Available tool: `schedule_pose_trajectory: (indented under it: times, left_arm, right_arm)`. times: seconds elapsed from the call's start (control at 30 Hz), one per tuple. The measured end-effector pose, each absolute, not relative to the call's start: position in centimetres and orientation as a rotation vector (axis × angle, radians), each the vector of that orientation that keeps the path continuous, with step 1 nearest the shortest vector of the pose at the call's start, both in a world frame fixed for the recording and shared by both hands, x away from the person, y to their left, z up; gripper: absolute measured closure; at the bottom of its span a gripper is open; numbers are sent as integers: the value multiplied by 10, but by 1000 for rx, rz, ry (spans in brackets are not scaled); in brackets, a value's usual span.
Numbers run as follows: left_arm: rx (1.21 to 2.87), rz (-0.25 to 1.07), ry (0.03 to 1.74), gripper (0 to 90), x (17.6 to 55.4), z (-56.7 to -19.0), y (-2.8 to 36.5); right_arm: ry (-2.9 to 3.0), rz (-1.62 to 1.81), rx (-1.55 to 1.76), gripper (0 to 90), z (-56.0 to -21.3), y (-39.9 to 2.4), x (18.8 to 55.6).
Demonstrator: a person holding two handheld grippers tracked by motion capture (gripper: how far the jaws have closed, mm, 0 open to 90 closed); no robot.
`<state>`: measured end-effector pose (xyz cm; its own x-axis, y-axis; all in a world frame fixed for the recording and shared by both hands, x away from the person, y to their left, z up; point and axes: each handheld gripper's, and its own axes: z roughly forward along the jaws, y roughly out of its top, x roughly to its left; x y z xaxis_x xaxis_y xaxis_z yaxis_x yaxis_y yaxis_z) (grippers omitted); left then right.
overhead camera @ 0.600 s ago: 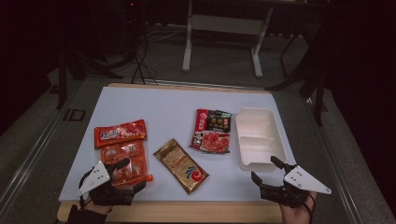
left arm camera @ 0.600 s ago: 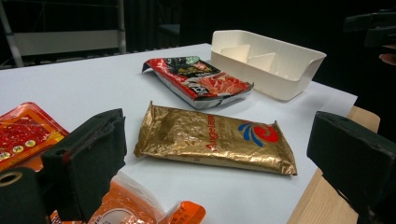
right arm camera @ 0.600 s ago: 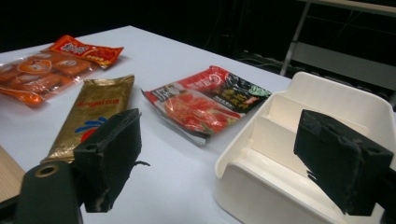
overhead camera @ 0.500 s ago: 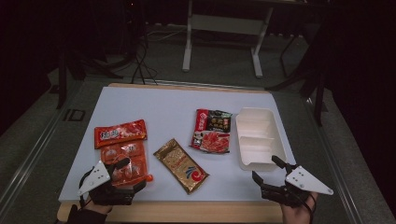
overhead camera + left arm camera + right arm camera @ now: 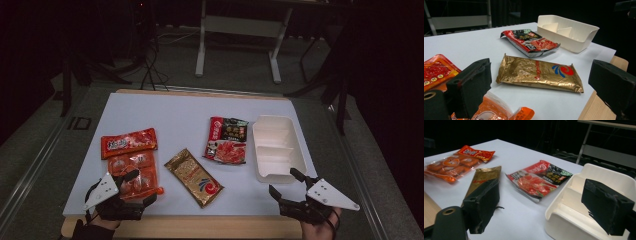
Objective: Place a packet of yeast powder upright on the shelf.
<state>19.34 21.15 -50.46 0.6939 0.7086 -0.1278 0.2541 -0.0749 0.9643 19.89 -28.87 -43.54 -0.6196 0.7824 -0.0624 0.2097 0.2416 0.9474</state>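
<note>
Left tool (image 5: 131,187): down at the near left edge of the tabletop (image 5: 165,115), jaws spread wide and nothing between them, one jaw hanging over the orange sausage pack (image 5: 131,165).
Right tool (image 5: 286,184): at the near right corner, jaws gaping too, nothing gripped, sitting just short of the white tray (image 5: 260,145).
Orange sausage pack: flat on the left side, its near end right under the left tool; in the left gripper view its crinkled corner (image 5: 506,112) pokes out below the jaw.
Gold packet (image 5: 194,177): lying slantwise in the middle, between the two tools and apart from both.
Red and black packet (image 5: 227,140): flat, farther back, just left of the white tray.
White tray: on the right, divided into compartments, and in the right gripper view its near wall (image 5: 566,225) sits between the jaws' line of sight.
</note>
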Motion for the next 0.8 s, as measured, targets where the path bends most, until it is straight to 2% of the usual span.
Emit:
schedule_pose_trajectory:
  times: [0.8]
  left_arm:
    - [1655, 429, 794, 52, 194, -505, 211]
  right_arm:
    - [2056, 1339, 922, 136, -436, -283, 206]
